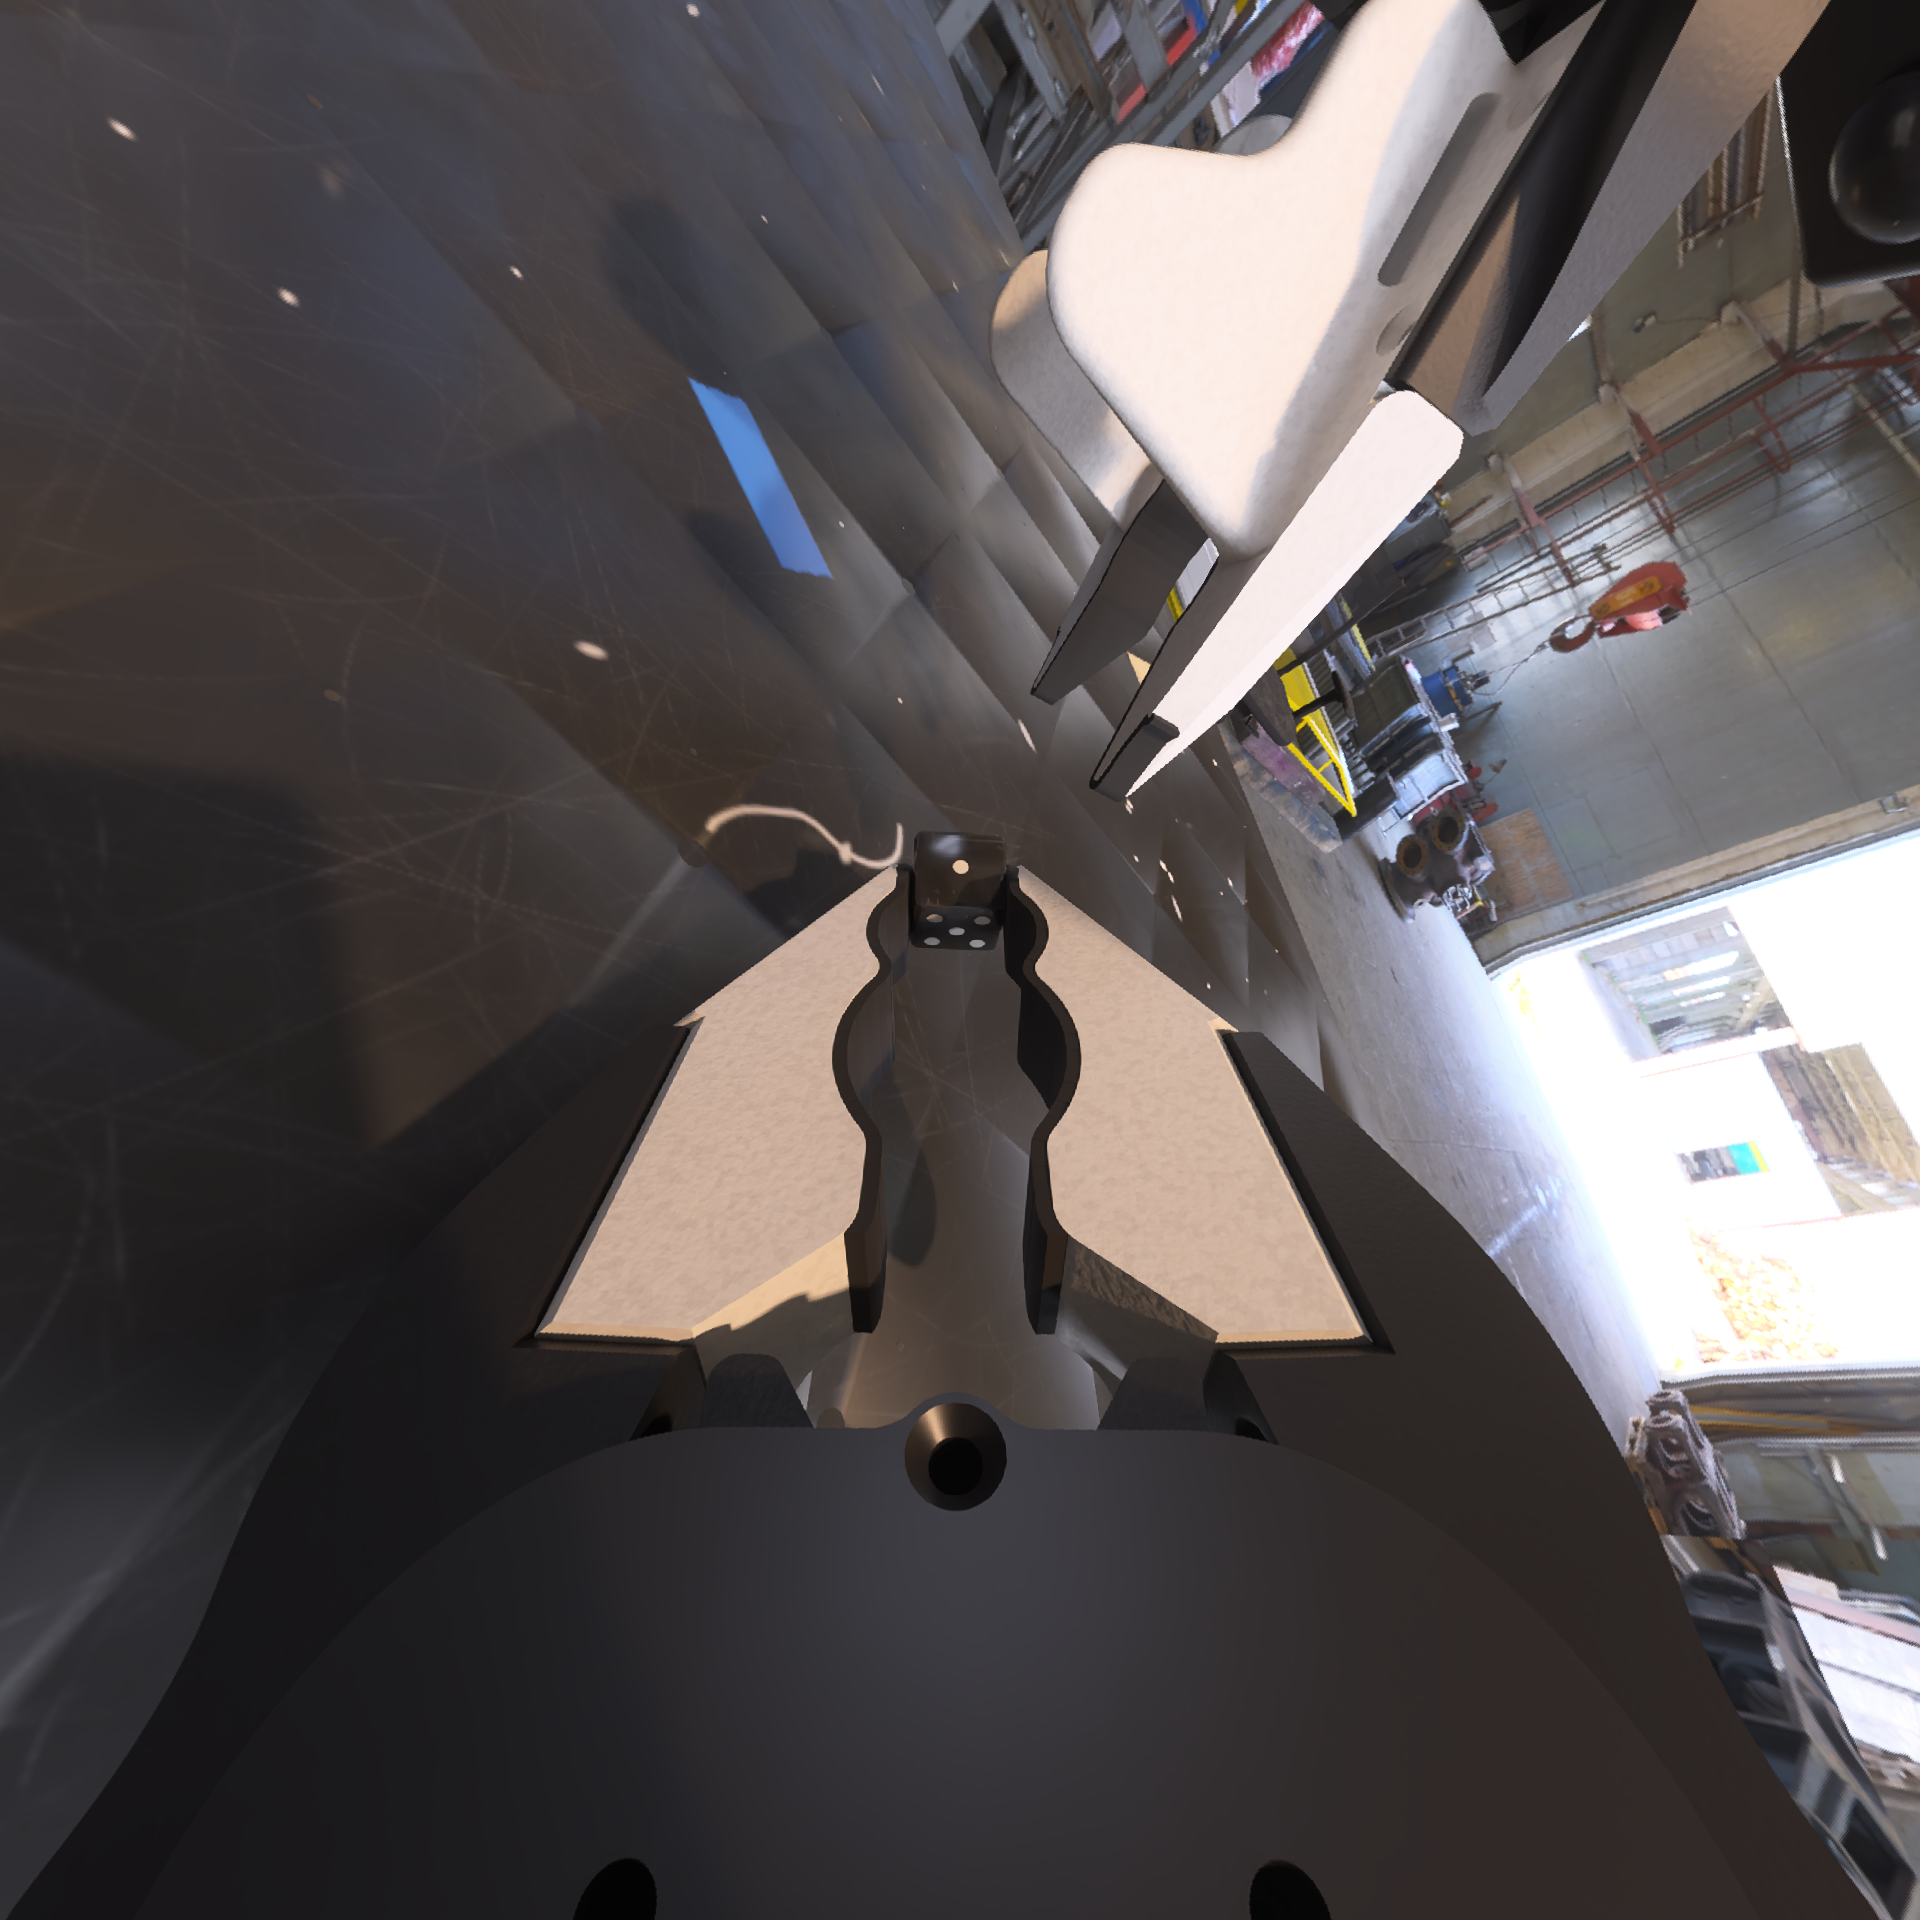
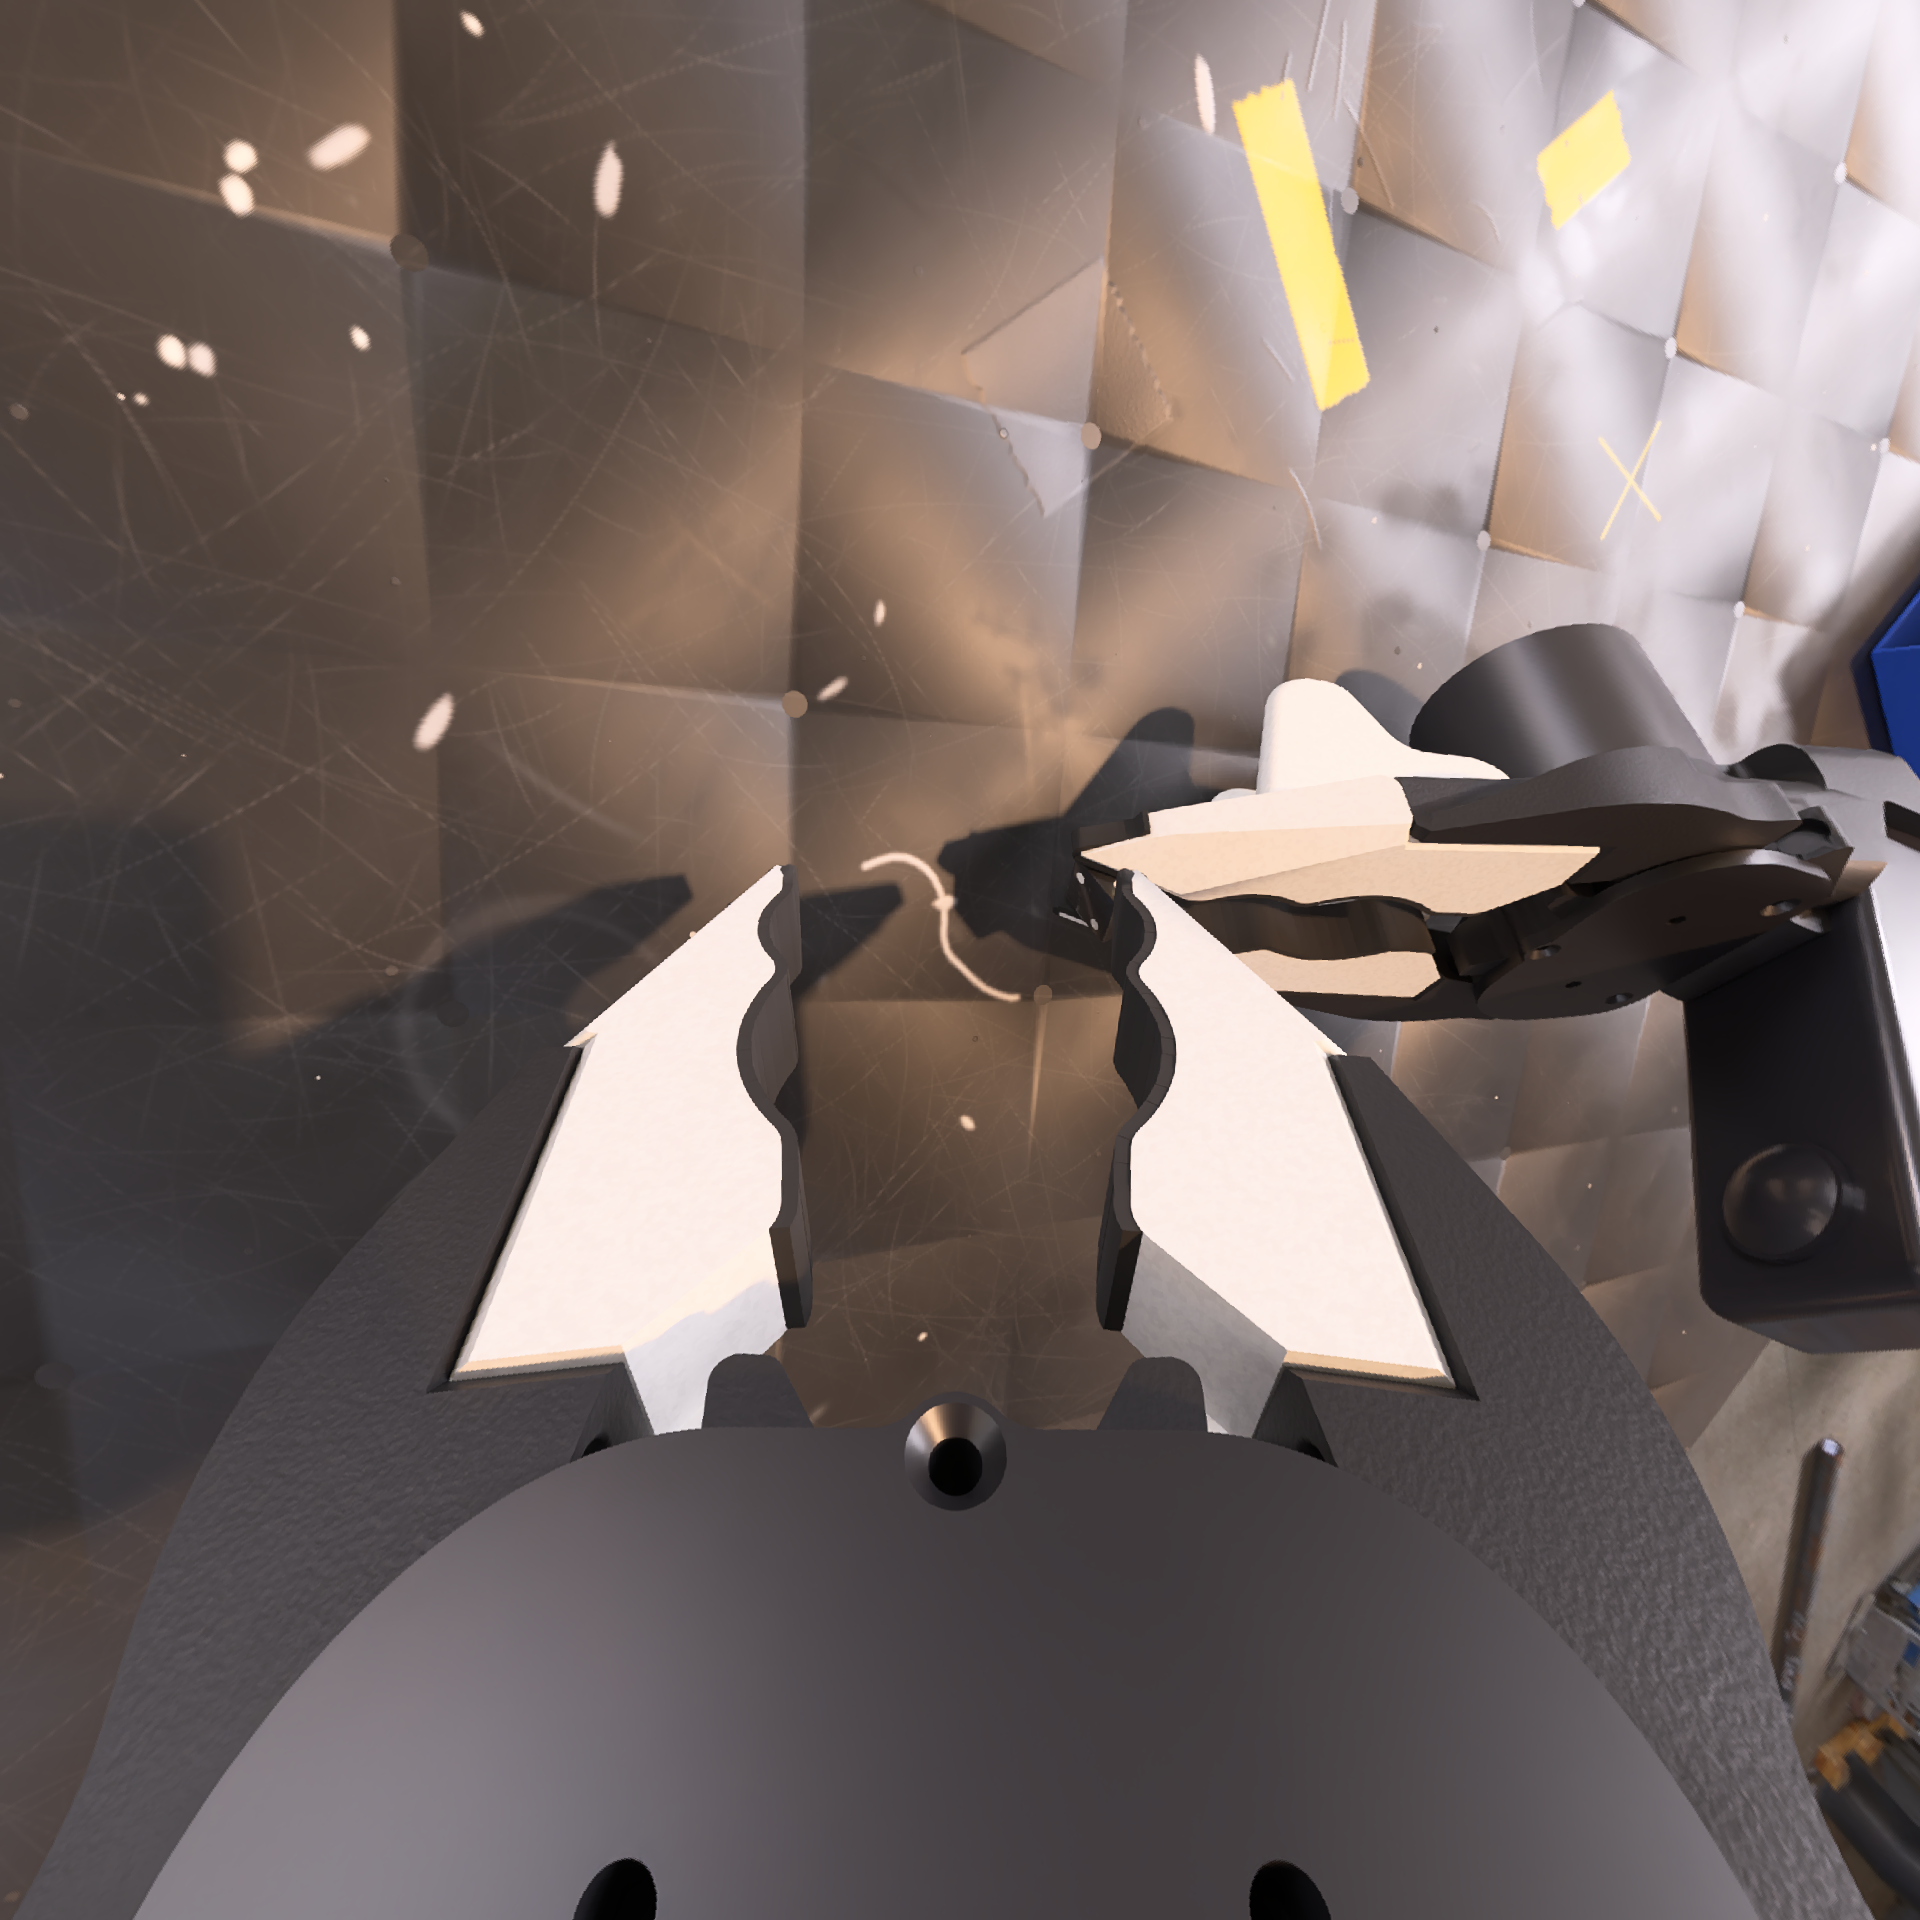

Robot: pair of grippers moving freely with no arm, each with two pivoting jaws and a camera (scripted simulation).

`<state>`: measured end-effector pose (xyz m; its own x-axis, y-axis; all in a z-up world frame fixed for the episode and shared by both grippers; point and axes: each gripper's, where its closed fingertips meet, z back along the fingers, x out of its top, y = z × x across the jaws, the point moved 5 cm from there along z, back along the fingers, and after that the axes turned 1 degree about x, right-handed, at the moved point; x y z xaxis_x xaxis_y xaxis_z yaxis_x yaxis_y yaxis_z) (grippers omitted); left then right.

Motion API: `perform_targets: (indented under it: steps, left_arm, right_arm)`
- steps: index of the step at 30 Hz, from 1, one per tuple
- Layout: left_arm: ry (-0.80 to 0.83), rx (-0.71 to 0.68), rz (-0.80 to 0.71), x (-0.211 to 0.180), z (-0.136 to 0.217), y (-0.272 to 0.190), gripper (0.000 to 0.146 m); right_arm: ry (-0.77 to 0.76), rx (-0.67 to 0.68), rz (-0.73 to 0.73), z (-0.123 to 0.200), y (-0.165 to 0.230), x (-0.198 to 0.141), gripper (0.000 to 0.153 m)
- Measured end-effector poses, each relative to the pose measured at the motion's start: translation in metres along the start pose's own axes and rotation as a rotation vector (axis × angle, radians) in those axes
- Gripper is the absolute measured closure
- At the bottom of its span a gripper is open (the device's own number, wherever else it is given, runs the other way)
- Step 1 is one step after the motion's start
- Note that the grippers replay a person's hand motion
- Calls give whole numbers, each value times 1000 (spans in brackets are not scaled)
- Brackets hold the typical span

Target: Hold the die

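Between the tips of my left tongs (image 1: 957,883) sits the die (image 1: 956,902), black with white pips, clamped from both sides at the very front of the fingers. One face shows a single pip, the face below it shows three. I cannot tell from the left wrist view whether the die touches the surface (image 1: 364,623) or is lifted clear of it.

My right tongs (image 2: 951,894) stand apart with nothing between them; bare scratched metal shows through the gap. In the left wrist view the right tongs (image 1: 1091,727) hang near the top right, tips pointed down toward the die but apart from it.

From the right wrist view, the left tongs (image 2: 1096,883) lie almost flat, reaching in from the right edge, and their tip sits just beside my right-hand finger (image 2: 1226,1091). The die is mostly hidden there; only a small dark sliver shows at that tip.

The surface is dull, scratched metal with pale specks. A thin white curl of string (image 2: 945,925) lies on it just ahead of the right tongs, and it also appears just left of the die in the left wrist view. Two yellow tape strips (image 2: 1299,249) lie toward the top right corner of the right wrist view, and a blue patch (image 1: 764,478) lies well beyond the die in the left wrist view.
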<state>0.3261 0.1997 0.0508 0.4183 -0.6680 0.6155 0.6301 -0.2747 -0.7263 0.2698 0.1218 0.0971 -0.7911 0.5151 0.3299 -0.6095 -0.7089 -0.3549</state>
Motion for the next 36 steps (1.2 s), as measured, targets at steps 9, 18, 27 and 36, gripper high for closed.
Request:
perform_targets:
  steps: [9, 18, 27, 36]
  left_arm:
    - [6, 10, -27, -4, 0, -5, 129]
    - [-9, -8, -46, -5, 2, -10, 129]
    - [42, 31, -135, -15, -2, -15, 129]
    - [87, 11, -216, -16, -3, -18, 129]
  right_arm:
    - [27, -15, 7, -1, 0, 4, 92]
    - [40, -39, -10, 3, 2, 8, 92]
    - [82, -45, 20, -3, 8, 13, 92]
    - [88, -53, 42, -1, 9, 25, 92]
